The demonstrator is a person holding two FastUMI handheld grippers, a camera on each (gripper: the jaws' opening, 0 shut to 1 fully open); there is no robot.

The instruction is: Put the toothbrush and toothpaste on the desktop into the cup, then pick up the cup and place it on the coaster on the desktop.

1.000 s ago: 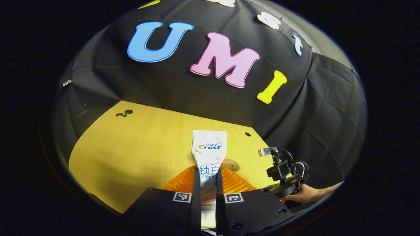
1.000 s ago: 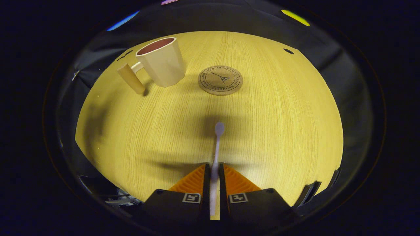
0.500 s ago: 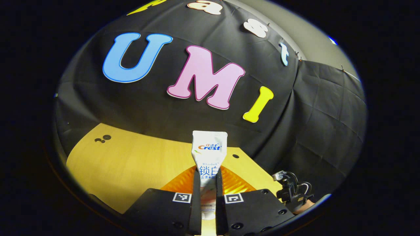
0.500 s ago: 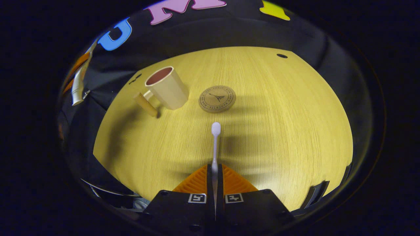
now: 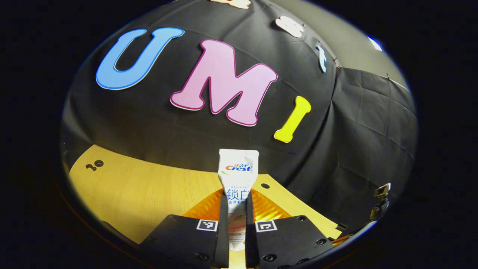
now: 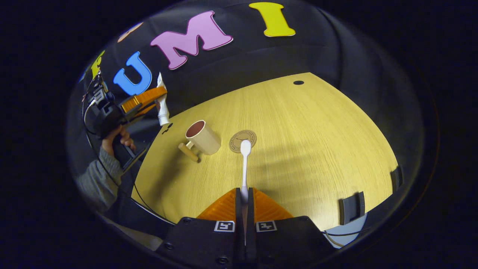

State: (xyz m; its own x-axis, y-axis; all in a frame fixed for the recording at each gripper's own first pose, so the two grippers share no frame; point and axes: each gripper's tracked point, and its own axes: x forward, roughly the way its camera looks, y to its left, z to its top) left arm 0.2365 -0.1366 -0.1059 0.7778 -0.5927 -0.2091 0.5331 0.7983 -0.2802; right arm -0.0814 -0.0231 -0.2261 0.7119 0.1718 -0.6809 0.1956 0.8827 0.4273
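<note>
Over on the left, the left claw (image 5: pixel 236 209) is pinching the toothpaste (image 5: pixel 238 172), both fingers pressed on the tube's lower body, its flat crimped end pointing up and away toward the booth wall. It's held well above the bench (image 5: pixel 149 190). From the right gripper view you can see that same left claw (image 6: pixel 151 100) out at the far left, a hand (image 6: pixel 117 140) and grey sleeve (image 6: pixel 98 178) below it, the toothpaste (image 6: pixel 162 106) hanging with its cap downward, up beyond the bench's far-left corner.

Moving right along the bench (image 6: pixel 317 142): the cup (image 6: pixel 202 137) stands upright, mouth open, its handle (image 6: pixel 188 151) sticking out toward the near left. Just beside it to the right lies the coaster (image 6: pixel 242 140), bare, apart from the cup.

Then the right claw (image 6: pixel 244 200), pressed together on the toothbrush (image 6: pixel 244 164), gripping the handle with the head pointing straight ahead. The brush's long axis runs forward, and the head sits in line with the coaster, not the cup.

Here's the crux, I'd say: the cup mouth lies ahead and to the left of the brush head, and to the right of and below the tube's cap. Both claws look to be about equally placed; each must tip its item near-vertical over that small opening.
</note>
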